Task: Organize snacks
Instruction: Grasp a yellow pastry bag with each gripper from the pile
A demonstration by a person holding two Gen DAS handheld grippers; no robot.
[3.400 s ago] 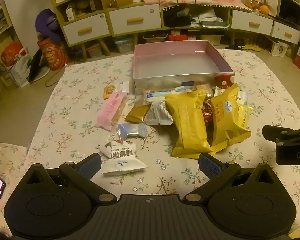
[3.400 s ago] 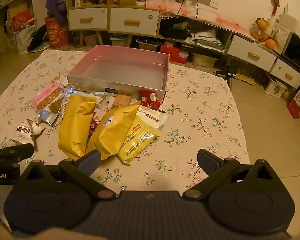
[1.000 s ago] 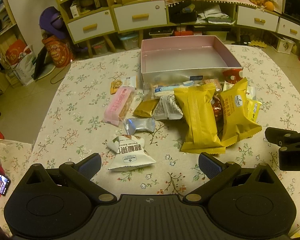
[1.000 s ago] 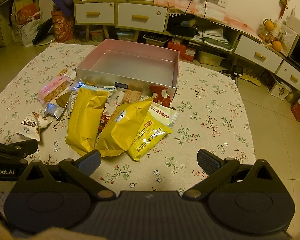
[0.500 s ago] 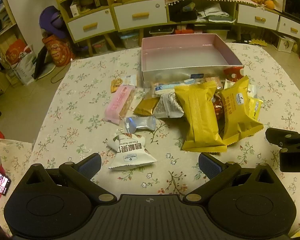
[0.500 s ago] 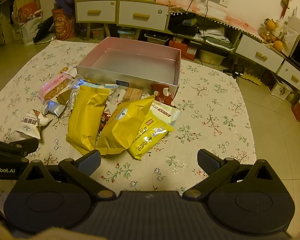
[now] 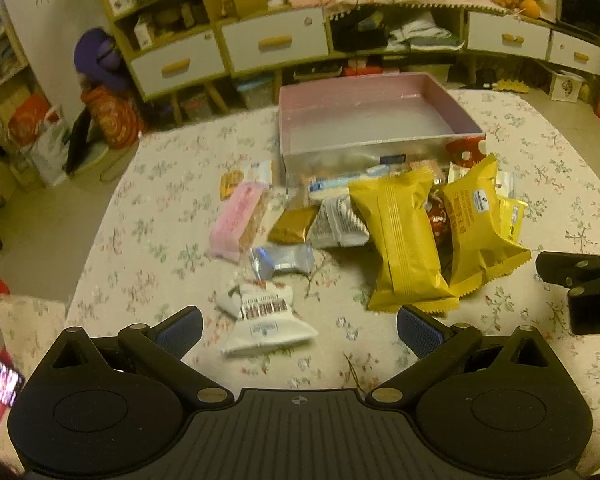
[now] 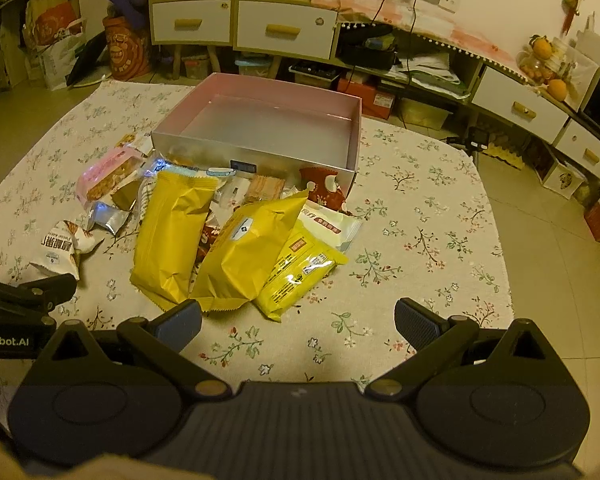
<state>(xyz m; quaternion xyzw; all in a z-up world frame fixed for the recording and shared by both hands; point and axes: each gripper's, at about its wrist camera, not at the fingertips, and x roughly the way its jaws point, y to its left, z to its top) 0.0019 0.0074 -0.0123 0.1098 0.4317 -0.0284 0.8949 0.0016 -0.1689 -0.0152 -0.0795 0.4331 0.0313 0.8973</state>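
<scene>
Both the left gripper (image 7: 299, 327) and right gripper (image 8: 298, 323) are hovering wide open, holding nothing. Snack packets are lying heaped before the empty pink box (image 8: 350, 148); grabbing the overlapping yellow packets (image 8: 242, 252) risks dragging neighbours along.

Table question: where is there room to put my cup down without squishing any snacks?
The tablecloth is bare right of the pink box and the bright yellow packet, and at the near edge by the right tool. The box holds nothing. Between its front wall and the two big yellow bags it is crowded.
</scene>
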